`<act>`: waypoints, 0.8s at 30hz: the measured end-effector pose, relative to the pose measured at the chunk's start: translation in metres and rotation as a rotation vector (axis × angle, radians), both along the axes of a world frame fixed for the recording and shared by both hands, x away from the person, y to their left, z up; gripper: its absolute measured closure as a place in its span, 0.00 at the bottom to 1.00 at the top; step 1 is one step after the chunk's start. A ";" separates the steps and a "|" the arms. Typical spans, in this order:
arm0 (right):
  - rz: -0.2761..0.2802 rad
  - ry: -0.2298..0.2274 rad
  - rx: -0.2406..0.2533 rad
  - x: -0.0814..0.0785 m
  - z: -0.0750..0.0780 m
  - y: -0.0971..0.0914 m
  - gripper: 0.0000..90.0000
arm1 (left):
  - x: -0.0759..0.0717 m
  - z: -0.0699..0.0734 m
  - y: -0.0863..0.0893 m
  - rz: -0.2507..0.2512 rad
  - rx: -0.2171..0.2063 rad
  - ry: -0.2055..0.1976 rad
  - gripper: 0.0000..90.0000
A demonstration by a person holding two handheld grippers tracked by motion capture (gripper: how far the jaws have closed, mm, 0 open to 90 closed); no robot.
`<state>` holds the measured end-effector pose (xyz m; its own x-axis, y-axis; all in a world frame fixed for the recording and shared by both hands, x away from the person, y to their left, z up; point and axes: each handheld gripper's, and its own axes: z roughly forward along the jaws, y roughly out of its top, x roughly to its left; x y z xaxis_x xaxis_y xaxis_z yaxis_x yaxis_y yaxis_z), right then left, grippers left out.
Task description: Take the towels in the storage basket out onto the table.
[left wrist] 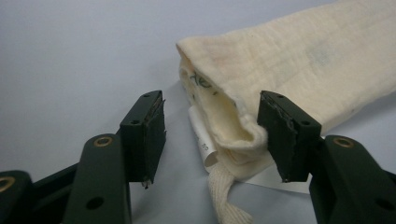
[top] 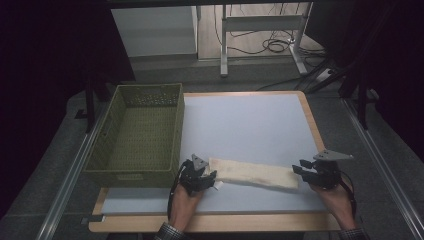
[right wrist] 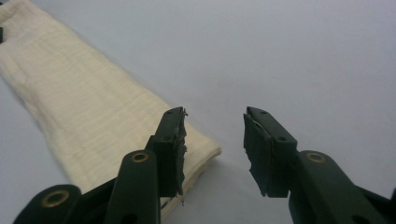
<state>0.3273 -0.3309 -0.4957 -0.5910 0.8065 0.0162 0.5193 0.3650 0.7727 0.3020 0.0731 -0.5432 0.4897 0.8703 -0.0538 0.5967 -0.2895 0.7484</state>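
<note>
A cream cloth (top: 250,173), folded into a long narrow strip, lies across the near part of the white table top (top: 250,125). My left gripper (top: 210,176) sits at the cloth's left end. In the left gripper view the cloth's folded end (left wrist: 289,60) and a white label (left wrist: 201,135) lie between the spread jaws of my left gripper (left wrist: 212,107); the left pad stands clear of the fabric. My right gripper (top: 299,167) hovers at the strip's right end. In the right gripper view my right gripper (right wrist: 215,121) is open, with the cloth's corner (right wrist: 84,112) under its left jaw.
A green woven basket (top: 137,172) stands on the table's left side, its near corner close to my left gripper. The wooden table edge (top: 215,222) runs along the front. Desk legs and cables stand on the floor beyond the table.
</note>
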 end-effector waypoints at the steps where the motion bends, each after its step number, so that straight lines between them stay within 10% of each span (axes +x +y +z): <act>1: 0.002 0.006 0.001 0.002 -0.001 0.000 0.63 | 0.000 0.000 0.000 0.003 0.000 0.001 0.45; 10: 0.032 0.065 -0.017 0.012 -0.019 -0.002 0.58 | 0.001 -0.001 0.001 0.031 -0.010 0.021 0.38; 24: 0.099 0.138 0.032 0.005 -0.024 0.002 0.93 | -0.004 0.004 -0.006 -0.026 -0.068 0.083 0.89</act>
<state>0.3324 -0.3287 -0.5201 -0.6579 0.7423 0.1274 0.5841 0.3961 0.7085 0.2982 0.0669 -0.5391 0.5031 0.8504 -0.1539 0.6505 -0.2553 0.7153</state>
